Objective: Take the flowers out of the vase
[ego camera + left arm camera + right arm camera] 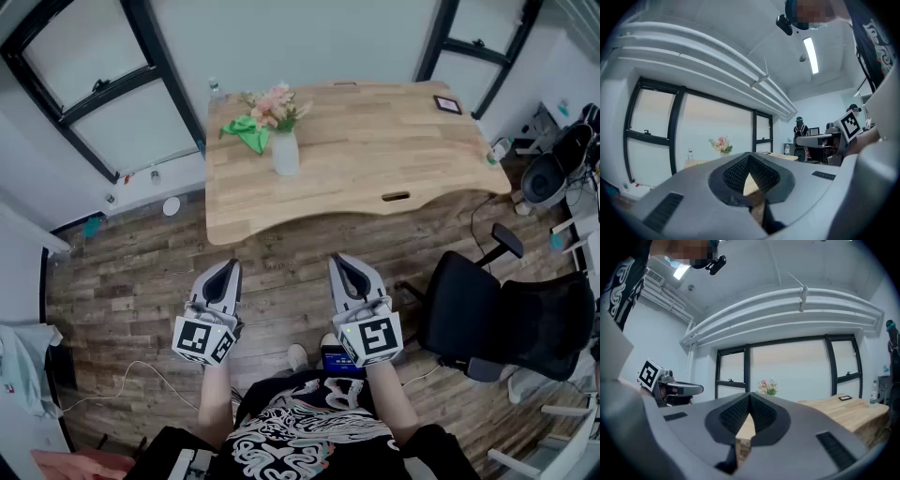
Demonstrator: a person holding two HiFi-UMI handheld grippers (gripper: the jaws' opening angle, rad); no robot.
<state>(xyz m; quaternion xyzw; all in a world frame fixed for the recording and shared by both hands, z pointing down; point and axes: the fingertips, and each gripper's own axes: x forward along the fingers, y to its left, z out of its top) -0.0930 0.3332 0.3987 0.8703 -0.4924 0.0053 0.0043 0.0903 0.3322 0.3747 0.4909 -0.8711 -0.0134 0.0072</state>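
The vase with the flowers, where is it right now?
In the head view, the white vase stands on the left part of the wooden table. It holds the pink flowers, and a green item lies just left of it.

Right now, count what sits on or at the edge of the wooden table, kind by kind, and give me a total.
Vase: 1
Bunch of flowers: 1
Green cloth: 1
Bottles: 2
Small dark frame: 1
Total: 6
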